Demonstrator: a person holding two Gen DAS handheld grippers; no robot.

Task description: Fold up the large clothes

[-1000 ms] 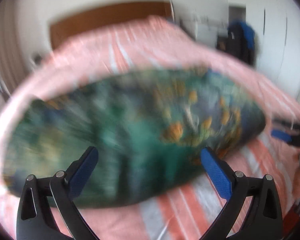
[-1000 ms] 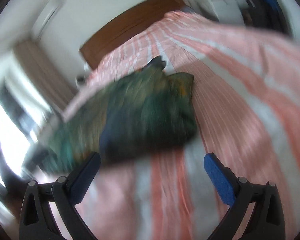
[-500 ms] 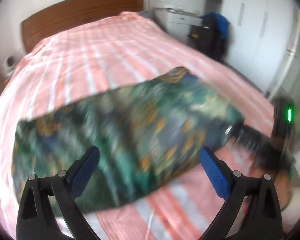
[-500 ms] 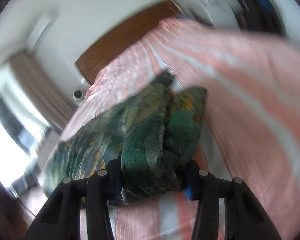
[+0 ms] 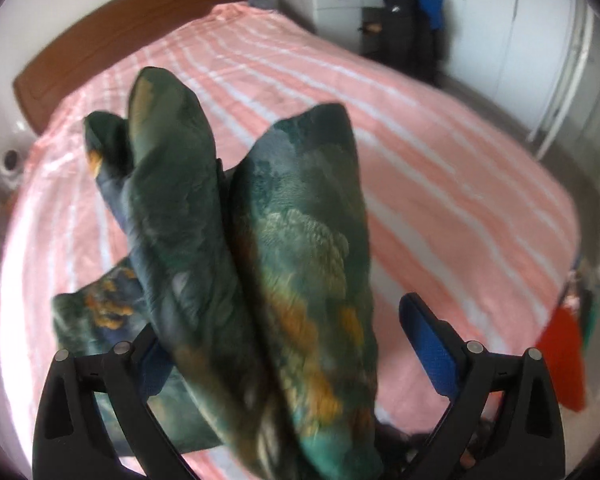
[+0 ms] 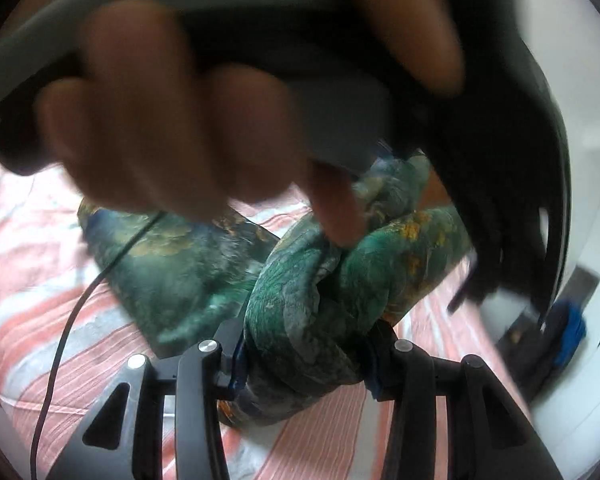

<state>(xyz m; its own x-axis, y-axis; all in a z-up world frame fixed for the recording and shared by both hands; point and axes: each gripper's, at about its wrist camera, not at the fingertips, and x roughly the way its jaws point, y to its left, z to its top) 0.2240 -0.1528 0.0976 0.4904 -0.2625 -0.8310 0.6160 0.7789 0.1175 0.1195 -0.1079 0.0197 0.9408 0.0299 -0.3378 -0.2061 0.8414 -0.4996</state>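
Right gripper (image 6: 306, 354) clamped on bunched green patterned garment (image 6: 320, 304), lifted above striped bed (image 6: 28, 280). Left gripper (image 5: 284, 340) wide apart; garment folds (image 5: 284, 248) hang between, pads not pressing.

striped bed (image 5: 440, 168), green garment (image 6: 172, 264) partly resting

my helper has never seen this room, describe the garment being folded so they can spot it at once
Find the big bed with the pink and white striped cover and wooden headboard. The garment is bunched over its near end, pinched in the right gripper. It is the only dark green cloth with orange and yellow patches.
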